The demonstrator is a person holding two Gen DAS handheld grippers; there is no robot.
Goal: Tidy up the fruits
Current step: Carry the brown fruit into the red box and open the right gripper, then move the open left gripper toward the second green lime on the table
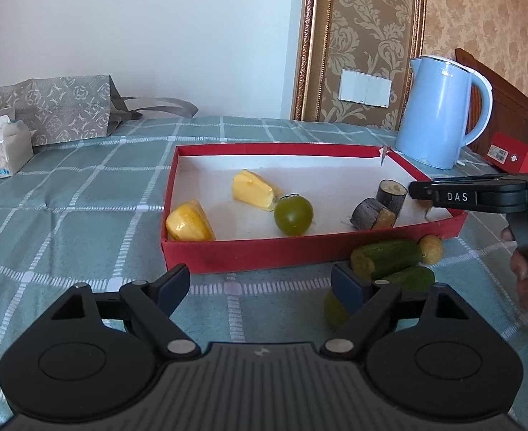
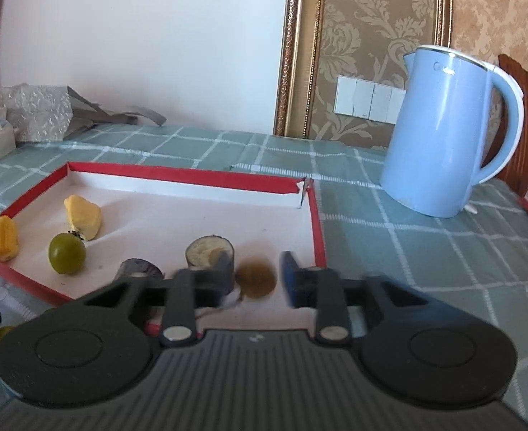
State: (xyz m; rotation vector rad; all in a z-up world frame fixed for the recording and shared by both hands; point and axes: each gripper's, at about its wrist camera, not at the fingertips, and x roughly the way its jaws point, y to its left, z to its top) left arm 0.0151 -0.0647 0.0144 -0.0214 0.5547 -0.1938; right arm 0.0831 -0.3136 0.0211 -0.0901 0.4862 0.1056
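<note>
Inside the red tray (image 1: 300, 249): two yellow pieces, a green round fruit (image 1: 293, 215), two dark stubs. Right gripper (image 2: 253, 278) over its near right corner, jaws parted, a brown round fruit (image 2: 256, 280) loose between. Left gripper (image 1: 260, 287) wide open, empty; cucumber pieces (image 1: 386, 256) lie just outside the tray.

Each gripper is built of matte black plastic. The left gripper (image 1: 260, 285) has a ribbed grey-black body panel bearing a small embossed lightning-bolt mark. Two round housings with circular recessed caps flank this panel. Angled link arms pivot on silver metal pins and carry triangular cut-outs. The fingers (image 1: 172, 283) end in dark blue pads. The right gripper (image 2: 253, 276) has the same construction: ribbed panel, round housings, silver pins, blue pads. Seen side-on from the left wrist view, its black jaw arm carries white "DAS" lettering and a white label, above a pistol-style handle.
</note>
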